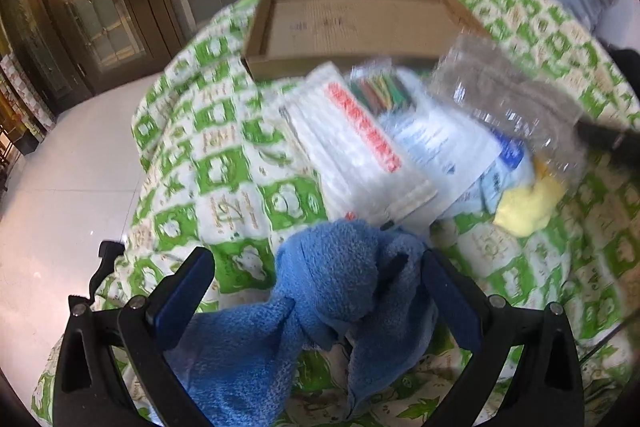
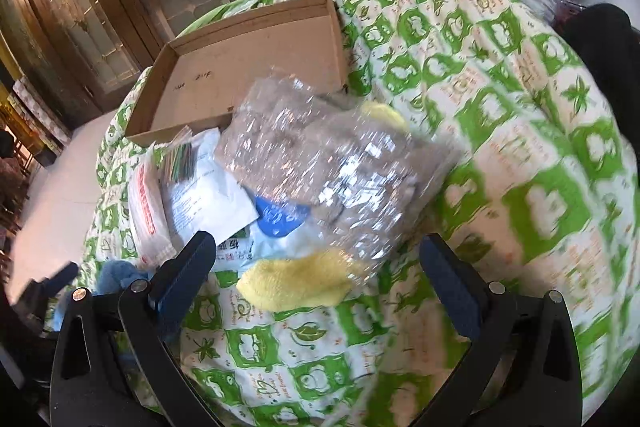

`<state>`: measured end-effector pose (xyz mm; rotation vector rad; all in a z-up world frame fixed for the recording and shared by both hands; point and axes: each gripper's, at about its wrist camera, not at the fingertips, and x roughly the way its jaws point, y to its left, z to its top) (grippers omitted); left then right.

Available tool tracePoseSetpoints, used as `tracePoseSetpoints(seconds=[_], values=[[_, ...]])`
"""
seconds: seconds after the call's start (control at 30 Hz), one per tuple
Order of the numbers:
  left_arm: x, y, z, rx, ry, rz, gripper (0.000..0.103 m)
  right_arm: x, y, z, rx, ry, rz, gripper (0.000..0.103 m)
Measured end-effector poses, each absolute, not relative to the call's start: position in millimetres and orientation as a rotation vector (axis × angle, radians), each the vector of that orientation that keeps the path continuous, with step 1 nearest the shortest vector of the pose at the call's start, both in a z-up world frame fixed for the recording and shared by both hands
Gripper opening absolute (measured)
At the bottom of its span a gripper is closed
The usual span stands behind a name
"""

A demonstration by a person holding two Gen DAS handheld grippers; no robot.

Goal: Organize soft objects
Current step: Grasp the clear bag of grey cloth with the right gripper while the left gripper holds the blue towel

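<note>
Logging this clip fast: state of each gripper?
Left gripper: open, fingers around crumpled blue terry towel, not clamped.
Right gripper: open, holding nothing.

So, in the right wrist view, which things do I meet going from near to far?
Right gripper → yellow cloth → clear plastic bag → cardboard box → wooden doors.

Both wrist views close, sharing cardboard box (image 1: 360, 23)
</note>
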<state>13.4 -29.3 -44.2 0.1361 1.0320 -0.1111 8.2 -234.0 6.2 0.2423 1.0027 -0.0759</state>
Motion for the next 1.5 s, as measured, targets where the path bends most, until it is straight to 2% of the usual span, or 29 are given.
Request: tracePoseSetpoints(seconds=[0.1,0.13,0.17,0.2,0.23,0.27,0.37,0.63,0.87,1.0,1.07,1.1,1.17,1.23,1.37,1.5], values=[[19,-36,-55,0.175,1.09,-0.121,0.103,20,-247,21,0.196,1.018,-0.074,0.103],[19,-39,-57,0.191,1.093,-0.131,0.1,24,-250,25,0.165,1.021,-0.072,0.103],[19,-40,-58,0.199,1.093,-0.142,0.088,31,-252,28,0.119,1.036,-0.058,0.103],[19,-42,-58,0.205,1.094,-0.151,0.081,36,-254,29,0.092,1.047,-0.035,0.103],[19,-43,-60,0.207,1.102,-0.16,0.061,42,-254,29,0.064,1.065,0.001,0.103],[19,-43,-63,0.206,1.113,-0.167,0.056,50,-254,27,0.031,1.093,0.056,0.103],[18,-42,-60,0.185,1.098,-0.18,0.054,69,-246,14,-0.092,1.183,0.217,0.103],[23,-40,-61,0.156,1.099,-0.205,0.055,92,-225,-12,-0.423,1.221,0.329,0.103],[27,-35,-64,0.125,1.126,-0.206,0.057,110,-223,-37,-0.401,1.299,0.321,0.101],[28,-37,-67,0.143,1.139,-0.204,0.058,106,-214,-40,-0.409,1.283,0.268,0.086],[28,-38,-68,0.155,1.138,-0.202,0.057,101,-210,-37,-0.404,1.258,0.238,0.065],[27,-39,-68,0.164,1.129,-0.201,0.057,98,-211,-32,-0.379,1.239,0.213,0.061],[24,-42,-65,0.175,1.108,-0.207,0.053,90,-218,-22,-0.29,1.204,0.175,0.042],[20,-45,-62,0.185,1.082,-0.213,0.051,82,-225,-13,-0.172,1.164,0.164,0.032],[13,-46,-53,0.192,1.028,-0.219,0.051,55,-238,-8,0.02,1.065,0.143,0.025],[6,-44,-44,0.185,0.986,-0.216,0.051,41,-235,-4,0.034,1.012,0.149,0.023]])
